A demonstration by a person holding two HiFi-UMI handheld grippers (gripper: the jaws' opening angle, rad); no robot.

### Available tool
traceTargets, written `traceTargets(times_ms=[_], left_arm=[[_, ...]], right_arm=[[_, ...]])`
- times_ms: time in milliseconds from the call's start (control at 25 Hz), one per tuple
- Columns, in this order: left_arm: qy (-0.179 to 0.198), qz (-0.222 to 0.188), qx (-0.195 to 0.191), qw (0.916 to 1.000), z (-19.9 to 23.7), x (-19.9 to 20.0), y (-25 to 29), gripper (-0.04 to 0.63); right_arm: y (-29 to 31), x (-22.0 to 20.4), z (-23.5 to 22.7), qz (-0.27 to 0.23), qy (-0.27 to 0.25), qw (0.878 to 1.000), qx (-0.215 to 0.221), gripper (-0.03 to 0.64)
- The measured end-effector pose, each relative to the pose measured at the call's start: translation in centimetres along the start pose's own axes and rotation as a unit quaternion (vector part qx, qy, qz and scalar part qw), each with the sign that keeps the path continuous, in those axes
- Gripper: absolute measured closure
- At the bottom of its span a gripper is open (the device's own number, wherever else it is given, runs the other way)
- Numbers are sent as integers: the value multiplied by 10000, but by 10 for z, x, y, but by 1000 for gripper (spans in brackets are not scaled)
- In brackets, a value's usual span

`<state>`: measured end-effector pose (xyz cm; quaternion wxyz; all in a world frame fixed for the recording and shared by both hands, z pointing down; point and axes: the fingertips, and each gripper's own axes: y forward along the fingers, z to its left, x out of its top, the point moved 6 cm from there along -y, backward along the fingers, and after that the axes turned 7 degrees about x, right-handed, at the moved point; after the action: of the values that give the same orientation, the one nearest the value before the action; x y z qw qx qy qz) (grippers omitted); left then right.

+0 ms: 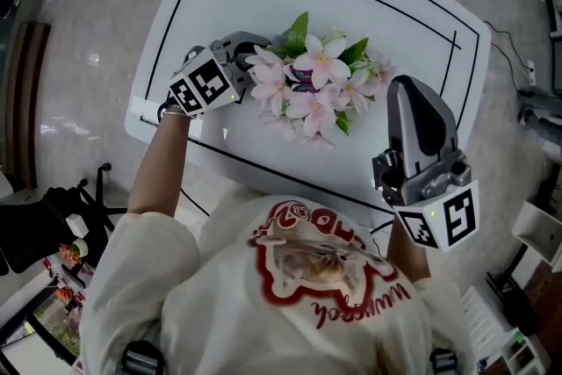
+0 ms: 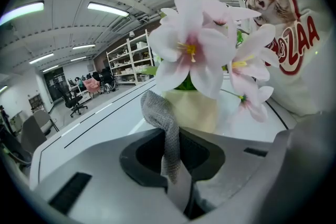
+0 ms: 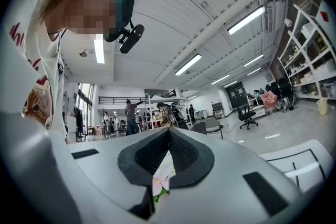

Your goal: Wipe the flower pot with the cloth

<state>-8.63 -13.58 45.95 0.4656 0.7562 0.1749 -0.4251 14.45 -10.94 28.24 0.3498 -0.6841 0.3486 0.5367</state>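
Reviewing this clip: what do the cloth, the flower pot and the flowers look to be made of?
Cloth: grey woven or knit fabric, matte; an open mesh texture shows.
Flower pot: pale cream with a smooth, even surface; ceramic or plastic, can't tell which.
Flowers: pink-white petals, uniform and stiff-looking; probably artificial fabric or plastic, though unconfirmed.

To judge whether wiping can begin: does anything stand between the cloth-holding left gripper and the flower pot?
Nothing visible does. The left gripper is shut on the cloth, whose free end stands just before the flower pot; the flowers only overhang above.
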Motion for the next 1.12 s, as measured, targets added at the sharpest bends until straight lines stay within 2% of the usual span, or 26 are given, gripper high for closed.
traceTargets(times_ms=[240,480,840,1120], left_arm=[[8,20,26,10000,-5,-1,-2,538],[45,-74,-53,9999,-14,-7,-6,538],[169,-189,-61,9997,-28,-9,-15,538],[217,-106,-61,9997,-36,-11,-22,538]], right_arm=[[3,2,10,11,-56,10000,-31,617],[0,5,25,19,-117,9996,-270,618],[-9,5,72,50,-244,9984,-512,618],[-17,4,103,43,-332,9965,-761,617]])
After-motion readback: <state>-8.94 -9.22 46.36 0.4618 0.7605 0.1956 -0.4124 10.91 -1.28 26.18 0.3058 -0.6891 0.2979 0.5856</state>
